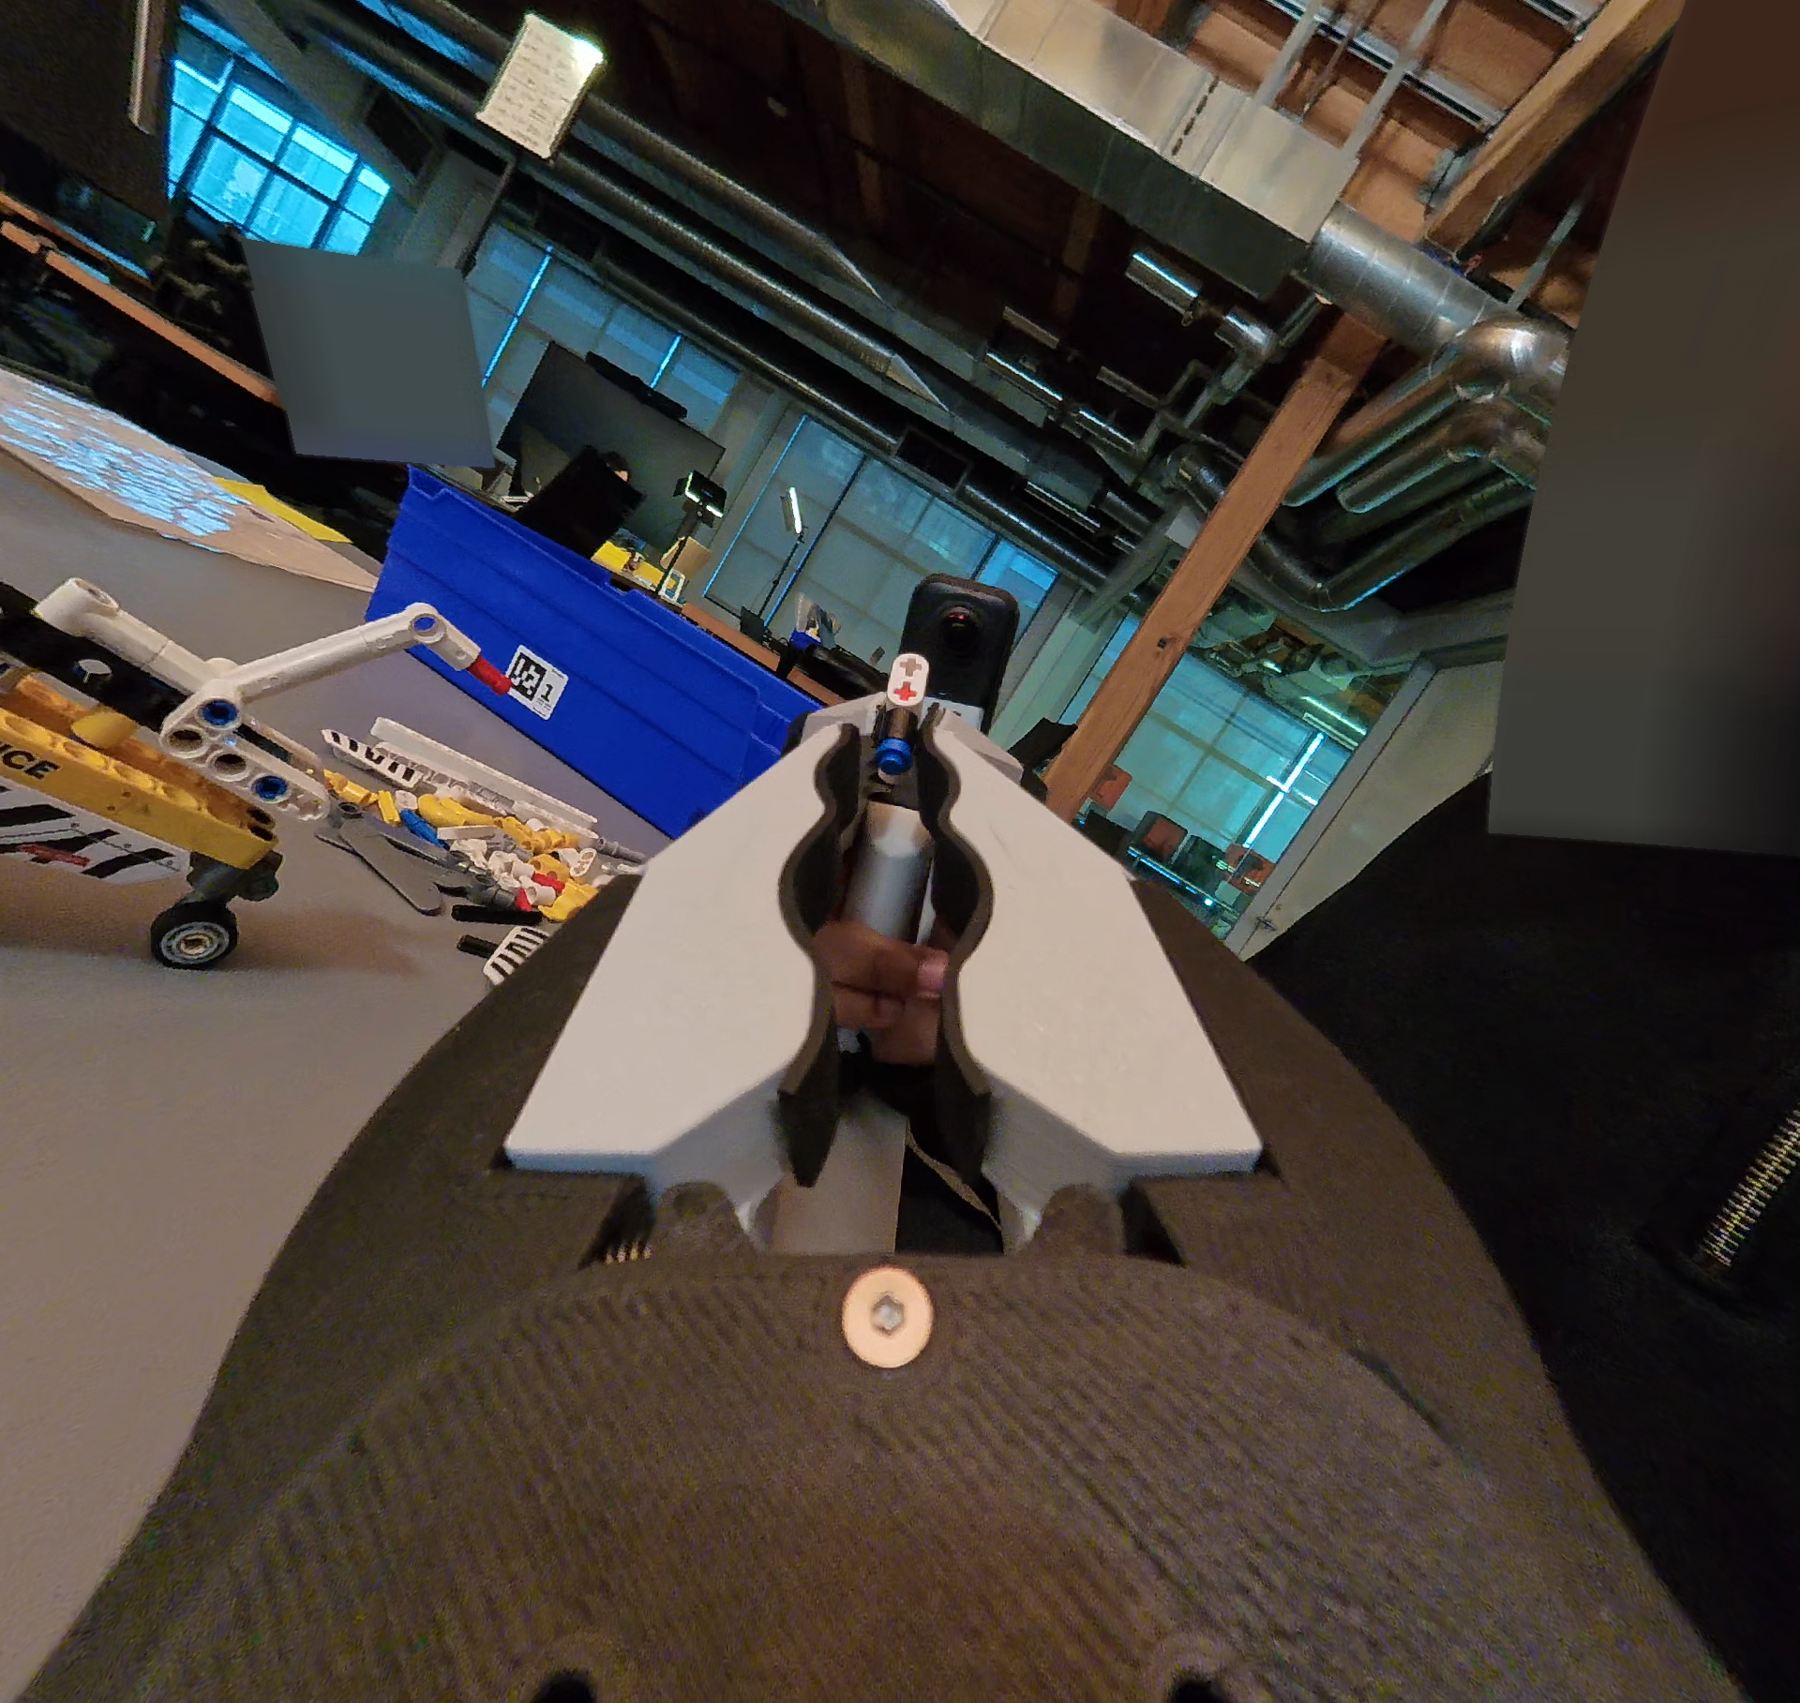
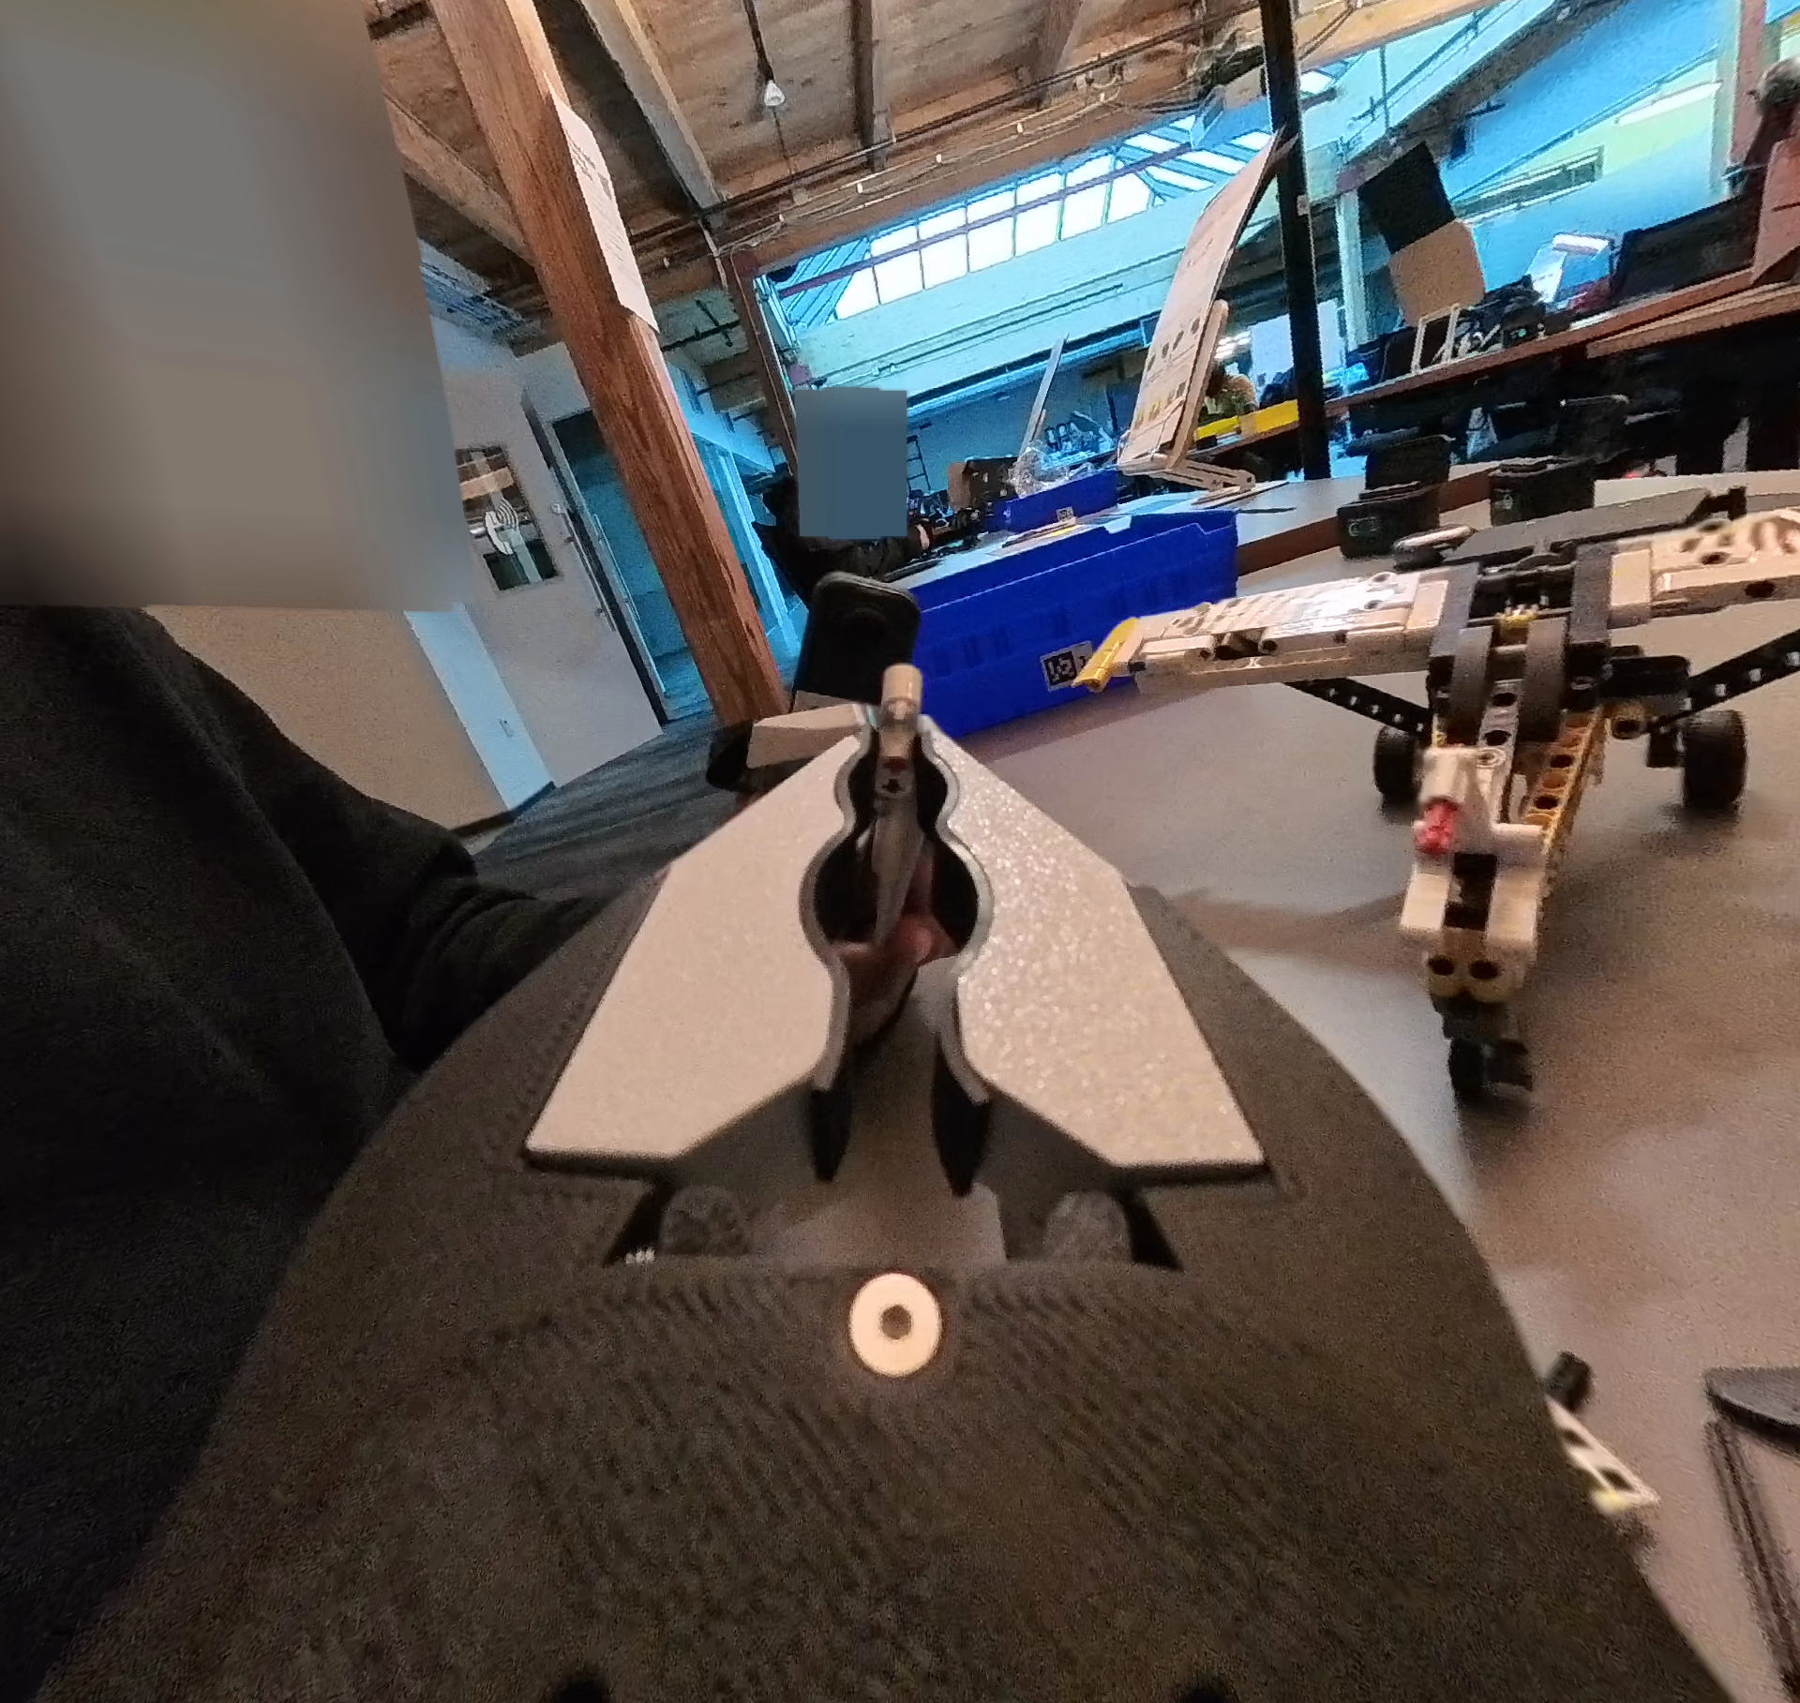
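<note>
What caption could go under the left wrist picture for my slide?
Left gripper pinches a small white connector with a blue pin, beside a yellow toy vehicle, loose bricks and a blue bin.

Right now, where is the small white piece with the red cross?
In the left wrist view the white piece sits centre frame at the left gripper's fingertips, above a blue pin, with the other gripper's black camera right behind.

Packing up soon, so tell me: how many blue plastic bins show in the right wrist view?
2. One large blue plastic bin stands at the grey table's far edge. A second blue bin sits farther back on another table. Others may be hidden.
</note>
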Action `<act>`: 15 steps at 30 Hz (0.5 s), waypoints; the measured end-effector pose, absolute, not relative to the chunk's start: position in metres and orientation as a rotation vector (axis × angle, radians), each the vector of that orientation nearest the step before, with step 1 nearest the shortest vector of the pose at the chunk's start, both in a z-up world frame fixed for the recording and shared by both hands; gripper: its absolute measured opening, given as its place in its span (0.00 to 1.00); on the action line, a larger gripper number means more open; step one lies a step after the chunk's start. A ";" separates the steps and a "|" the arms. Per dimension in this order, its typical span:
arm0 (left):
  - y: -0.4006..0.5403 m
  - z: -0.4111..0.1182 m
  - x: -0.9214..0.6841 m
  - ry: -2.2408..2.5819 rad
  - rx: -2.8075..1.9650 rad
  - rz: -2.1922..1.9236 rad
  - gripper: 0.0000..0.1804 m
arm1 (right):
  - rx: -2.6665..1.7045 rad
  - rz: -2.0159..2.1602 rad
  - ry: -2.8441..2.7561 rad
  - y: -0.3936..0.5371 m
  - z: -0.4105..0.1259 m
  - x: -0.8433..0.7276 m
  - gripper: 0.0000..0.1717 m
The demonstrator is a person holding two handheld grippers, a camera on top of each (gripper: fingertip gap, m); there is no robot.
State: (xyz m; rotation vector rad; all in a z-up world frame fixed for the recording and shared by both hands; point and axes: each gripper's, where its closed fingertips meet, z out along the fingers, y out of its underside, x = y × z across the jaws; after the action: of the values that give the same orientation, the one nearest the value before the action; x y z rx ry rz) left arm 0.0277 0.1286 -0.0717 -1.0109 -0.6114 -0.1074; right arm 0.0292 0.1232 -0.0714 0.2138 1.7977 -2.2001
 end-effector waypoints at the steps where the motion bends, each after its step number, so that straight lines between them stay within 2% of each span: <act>1: 0.129 -0.072 0.028 -0.609 -1.012 -0.109 0.02 | 0.224 -2.195 1.786 0.123 -0.072 0.028 0.03; 15: 0.131 -0.076 0.024 -0.643 -1.023 -0.155 0.01 | 0.363 -2.146 1.542 0.130 -0.066 0.015 0.05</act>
State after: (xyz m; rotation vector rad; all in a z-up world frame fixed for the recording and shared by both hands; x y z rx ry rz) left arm 0.0241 0.1307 -0.0764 -1.0233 -0.6433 -0.1551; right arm 0.0153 0.1303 -0.0656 0.3630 1.5423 -2.1460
